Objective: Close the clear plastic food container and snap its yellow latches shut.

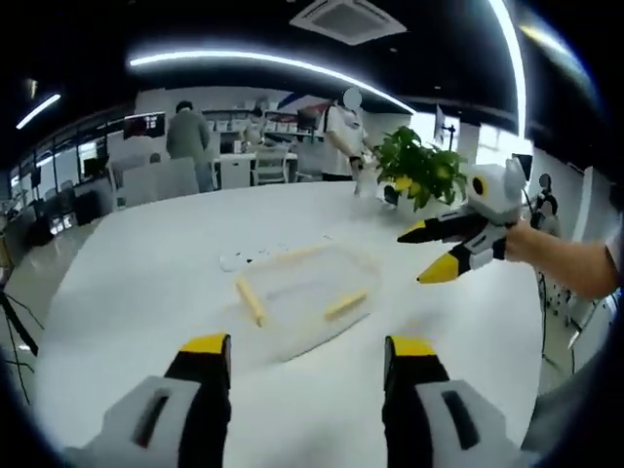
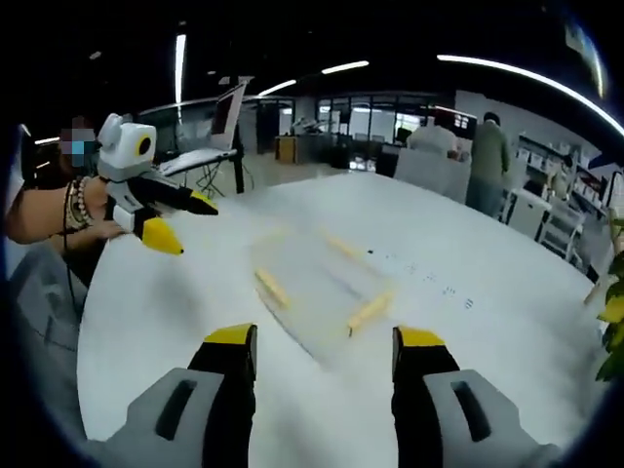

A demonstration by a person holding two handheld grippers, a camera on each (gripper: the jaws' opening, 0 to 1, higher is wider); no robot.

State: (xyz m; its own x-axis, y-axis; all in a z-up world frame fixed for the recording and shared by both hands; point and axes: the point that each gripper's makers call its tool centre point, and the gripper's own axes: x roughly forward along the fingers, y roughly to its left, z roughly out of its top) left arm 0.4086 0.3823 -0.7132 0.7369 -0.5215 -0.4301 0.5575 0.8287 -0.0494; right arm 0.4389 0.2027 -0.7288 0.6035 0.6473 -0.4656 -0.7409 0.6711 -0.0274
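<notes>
We see the clear container [image 1: 302,302] lying flat on the white table [image 1: 146,273], at about 12 o'clock from our left gripper [image 1: 307,356], whose jaws stand spread and hold nothing; our right gripper [image 2: 325,353] is likewise spread and empty, hovering apart from it. The yellow latches [image 1: 250,300] look splayed outward, so we judge them unsnapped; whether the lid is seated we cannot tell

Grey-bodied left tongs [image 1: 307,356] and right tongs [image 2: 325,349], black jaws tipped yellow, beaded bracelets [image 2: 76,205] on wrist
</notes>
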